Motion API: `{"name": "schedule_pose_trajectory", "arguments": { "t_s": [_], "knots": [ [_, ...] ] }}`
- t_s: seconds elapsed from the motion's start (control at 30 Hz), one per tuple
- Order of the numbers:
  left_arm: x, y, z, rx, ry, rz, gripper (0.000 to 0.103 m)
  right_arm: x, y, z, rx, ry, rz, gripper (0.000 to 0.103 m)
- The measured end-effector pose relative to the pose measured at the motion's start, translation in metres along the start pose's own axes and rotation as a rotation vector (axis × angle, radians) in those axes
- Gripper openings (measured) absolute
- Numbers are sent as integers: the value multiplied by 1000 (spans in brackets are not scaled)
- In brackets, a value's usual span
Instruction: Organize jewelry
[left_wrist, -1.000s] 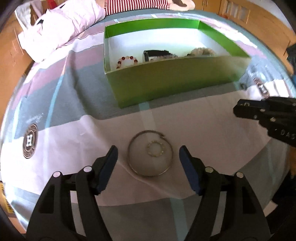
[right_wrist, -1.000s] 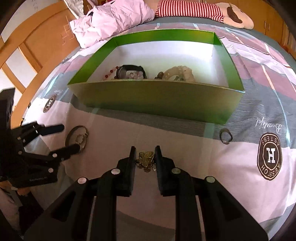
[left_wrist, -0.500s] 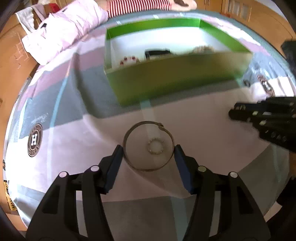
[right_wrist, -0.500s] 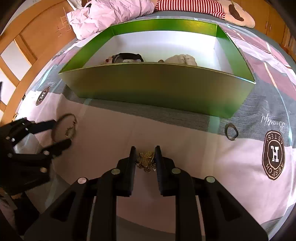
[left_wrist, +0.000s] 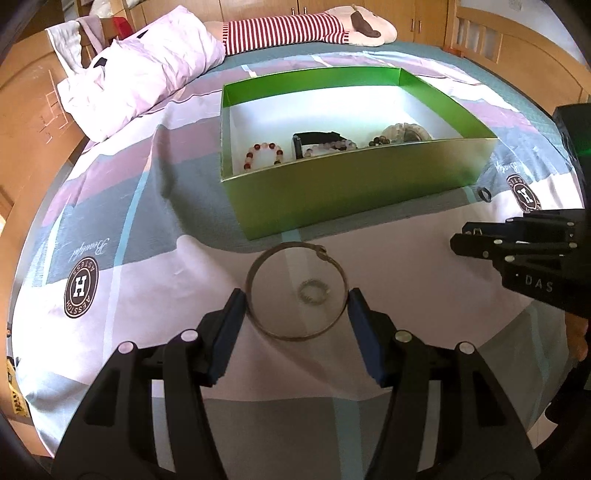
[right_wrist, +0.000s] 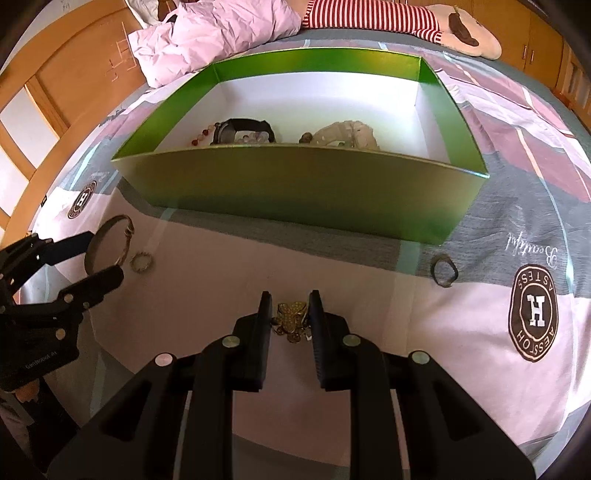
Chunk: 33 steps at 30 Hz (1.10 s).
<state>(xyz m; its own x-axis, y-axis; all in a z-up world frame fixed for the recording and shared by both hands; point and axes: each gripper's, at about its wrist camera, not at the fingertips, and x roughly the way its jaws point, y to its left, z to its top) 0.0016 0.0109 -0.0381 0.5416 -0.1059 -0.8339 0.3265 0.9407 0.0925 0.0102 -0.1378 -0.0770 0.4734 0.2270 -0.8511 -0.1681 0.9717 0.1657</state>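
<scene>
The left gripper (left_wrist: 295, 306) straddles the bangle (left_wrist: 296, 290), jaws spread to clamp it; the right gripper (right_wrist: 290, 317) pinches a gold charm (right_wrist: 291, 317) — both apparently bound for the box (right_wrist: 295, 184).

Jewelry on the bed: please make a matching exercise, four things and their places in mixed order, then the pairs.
1. bangle
2. brooch
3. watch
4. dark ring

A. in the green box
B. between the open left gripper fingers
C. alone on the sheet, right of the box
D. in the right gripper

Pairs: 1-B, 2-D, 3-A, 4-C
</scene>
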Motion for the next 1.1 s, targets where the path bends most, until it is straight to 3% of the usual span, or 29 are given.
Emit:
{"name": "schedule_pose_trajectory", "arguments": {
  "t_s": [0.2,0.23,0.27,0.37,0.63,0.73,0.83,1.03,1.1],
  "knots": [
    [-4,-2,-5,6,8,16,57,4,-1,3,1,8,-5,20],
    [-8,-1,-5,7,-2,18,52,5,0,3,1,10,-6,20],
    [-10,-2,-5,11,-8,24,40,5,0,3,1,12,-6,20],
    [-26,8,0,10,-50,50,39,7,1,4,-2,14,-7,20],
    [-32,71,9,-201,-42,-17,35,8,1,4,11,14,-9,20],
    [-28,86,7,-266,-28,-50,39,8,1,4,12,16,-6,20],
    [-19,84,4,-256,5,-15,45,8,2,3,7,19,-7,20],
    [26,93,-27,-250,241,112,44,8,-1,6,19,22,-13,20],
    [28,93,-34,-217,241,138,51,8,-1,6,25,23,-14,20]
  ]
}}
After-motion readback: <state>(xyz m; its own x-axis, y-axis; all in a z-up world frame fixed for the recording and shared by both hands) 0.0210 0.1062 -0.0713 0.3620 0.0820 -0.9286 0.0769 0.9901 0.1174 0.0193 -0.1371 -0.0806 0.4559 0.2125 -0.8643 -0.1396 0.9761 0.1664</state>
